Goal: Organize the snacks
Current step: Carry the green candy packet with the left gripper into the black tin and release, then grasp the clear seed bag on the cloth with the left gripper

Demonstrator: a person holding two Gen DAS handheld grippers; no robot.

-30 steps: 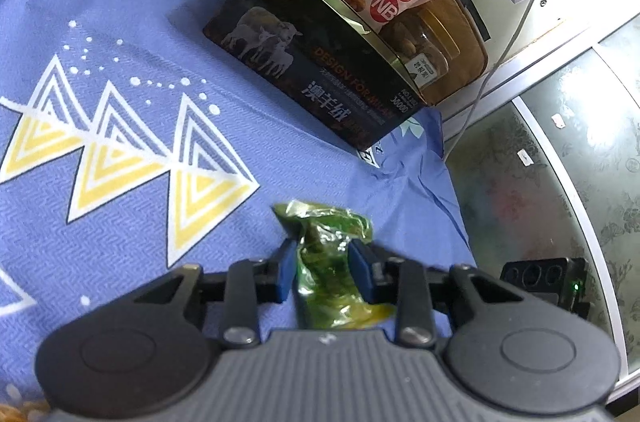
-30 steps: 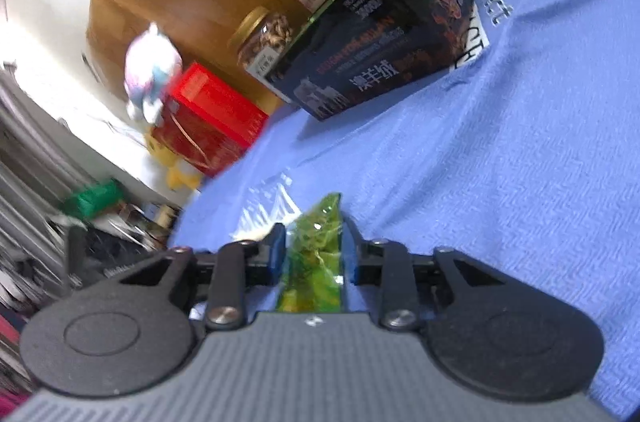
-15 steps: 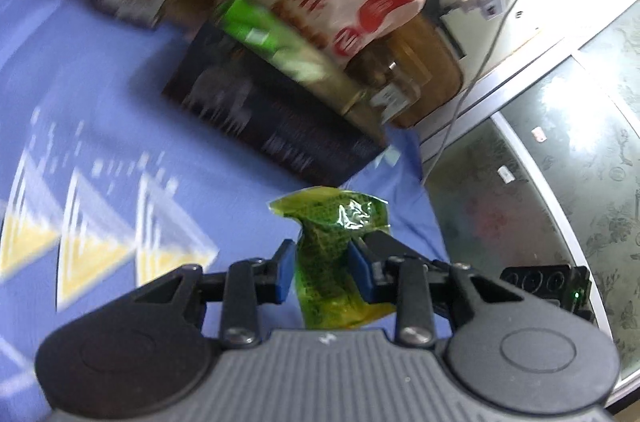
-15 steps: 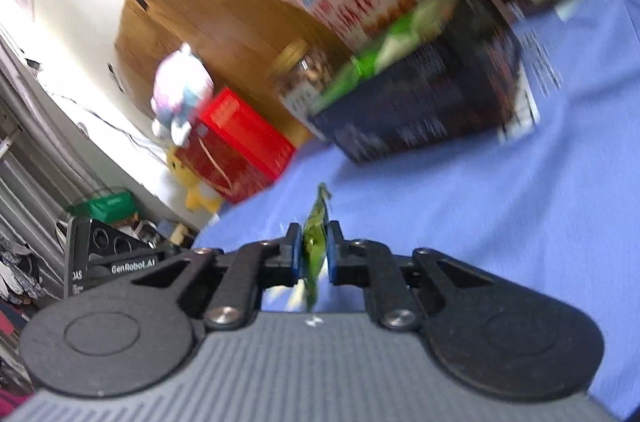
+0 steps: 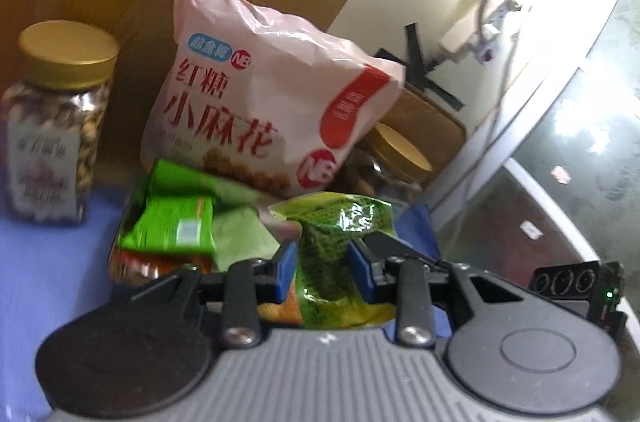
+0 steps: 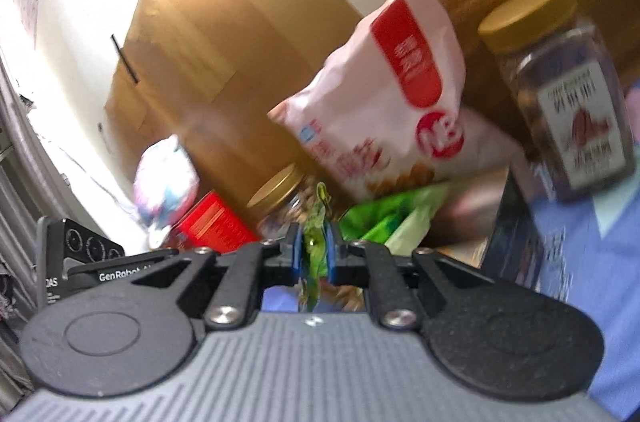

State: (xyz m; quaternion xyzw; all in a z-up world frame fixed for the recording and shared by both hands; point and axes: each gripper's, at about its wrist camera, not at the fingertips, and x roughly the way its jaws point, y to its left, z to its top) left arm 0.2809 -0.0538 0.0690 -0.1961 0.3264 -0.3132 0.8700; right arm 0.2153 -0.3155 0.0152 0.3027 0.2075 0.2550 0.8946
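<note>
Both claws nipped: left gripper on green packet; right gripper on thin green wrapper; dark box at 10 o'clock.

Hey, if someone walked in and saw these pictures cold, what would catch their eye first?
Probably the big pink snack bag with red lettering, leaning over an open dark box of green packets. Next, a crinkly green packet pinched in the left claw in front of that box. Gold-lidded nut jars stand on either side.

A lived-in home room: wood-panelled furniture, a plush toy, snack jars on a blue cloth.
</note>
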